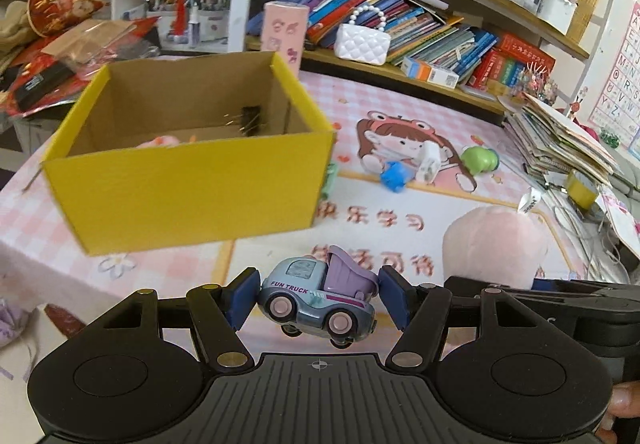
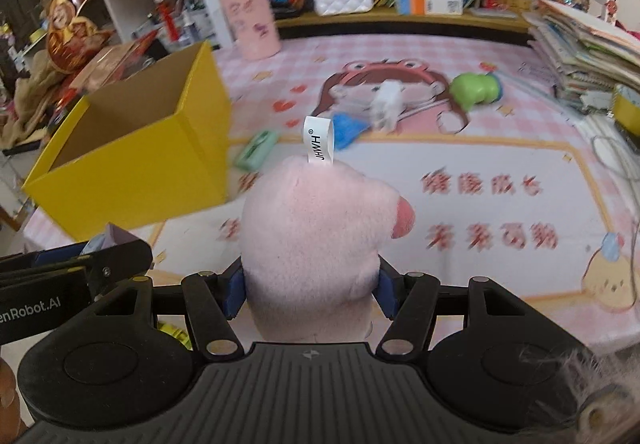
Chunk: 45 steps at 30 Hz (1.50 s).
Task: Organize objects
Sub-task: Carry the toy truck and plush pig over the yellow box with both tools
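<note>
Closest to my left wrist camera, the left gripper (image 1: 318, 296) clamps a small blue-and-lilac toy truck (image 1: 318, 294) between its blue pads (image 1: 240, 298) — "FUN TRUCK" is printed along the door, and the wheels hang clear of the table. Up at about 10 o'clock from it stands the open yellow cardboard box (image 1: 192, 184); I can make out a dark binder clip (image 1: 249, 119) and a scrap of something pink on its floor, blurred. At 3 o'clock the pink plush toy (image 1: 496, 244) shows beside the truck, with the right gripper's black body just below it.

From my right wrist camera, the right gripper (image 2: 312, 290) squeezes that plush toy (image 2: 316, 244) on both sides; its white loop tag (image 2: 319, 142) stands upright and reads "JHWH". At 9 o'clock the left gripper's housing carries the lettering "enRobot.AI", cut off by the frame edge. The box (image 2: 140, 172) sits at 10 o'clock.

On the pink checked table mat (image 2: 520, 284), printed with a cartoon girl and red Chinese characters I cannot read through the blur, lie a mint-green item (image 2: 256, 150), a blue toy (image 2: 348, 130), a white one (image 2: 386, 102) and a green one (image 2: 476, 88) — all between 12 and 2 o'clock.
</note>
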Each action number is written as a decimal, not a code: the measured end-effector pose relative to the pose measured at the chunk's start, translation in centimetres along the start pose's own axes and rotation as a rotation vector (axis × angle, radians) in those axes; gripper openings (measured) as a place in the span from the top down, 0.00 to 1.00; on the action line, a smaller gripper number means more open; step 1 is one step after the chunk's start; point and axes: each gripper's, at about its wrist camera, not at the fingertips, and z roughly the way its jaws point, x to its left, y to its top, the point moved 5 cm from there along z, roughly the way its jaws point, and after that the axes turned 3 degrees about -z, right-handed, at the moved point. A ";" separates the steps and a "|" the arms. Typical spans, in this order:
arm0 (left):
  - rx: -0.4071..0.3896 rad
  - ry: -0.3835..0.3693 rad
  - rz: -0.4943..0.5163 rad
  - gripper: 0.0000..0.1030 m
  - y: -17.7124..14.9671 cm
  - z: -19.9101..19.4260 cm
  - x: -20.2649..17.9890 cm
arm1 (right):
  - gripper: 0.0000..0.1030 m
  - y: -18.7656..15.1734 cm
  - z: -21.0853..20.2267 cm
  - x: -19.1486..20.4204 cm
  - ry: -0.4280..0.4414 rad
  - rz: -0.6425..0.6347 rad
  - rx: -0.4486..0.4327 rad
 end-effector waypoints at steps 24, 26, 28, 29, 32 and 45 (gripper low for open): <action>-0.105 0.063 -0.052 0.37 -2.4 -7.9 10.0 | 0.41 -3.9 -1.3 12.9 0.108 -0.119 0.015; -0.109 0.057 -0.050 0.37 -2.4 -8.1 10.2 | 0.41 -4.0 -1.3 13.2 0.109 -0.122 0.026; -0.105 0.050 -0.051 0.37 -2.4 -8.0 10.3 | 0.41 -4.2 -1.2 13.5 0.113 -0.130 0.043; -0.102 0.047 -0.051 0.37 -2.5 -8.0 10.3 | 0.41 -4.4 -1.2 13.7 0.113 -0.134 0.047; -0.093 0.040 -0.057 0.37 -2.6 -7.8 10.4 | 0.41 -4.4 -1.2 13.9 0.112 -0.142 0.051; -0.127 0.079 -0.057 0.37 -1.0 -7.3 11.2 | 0.42 -2.1 0.3 15.0 0.140 -0.181 0.005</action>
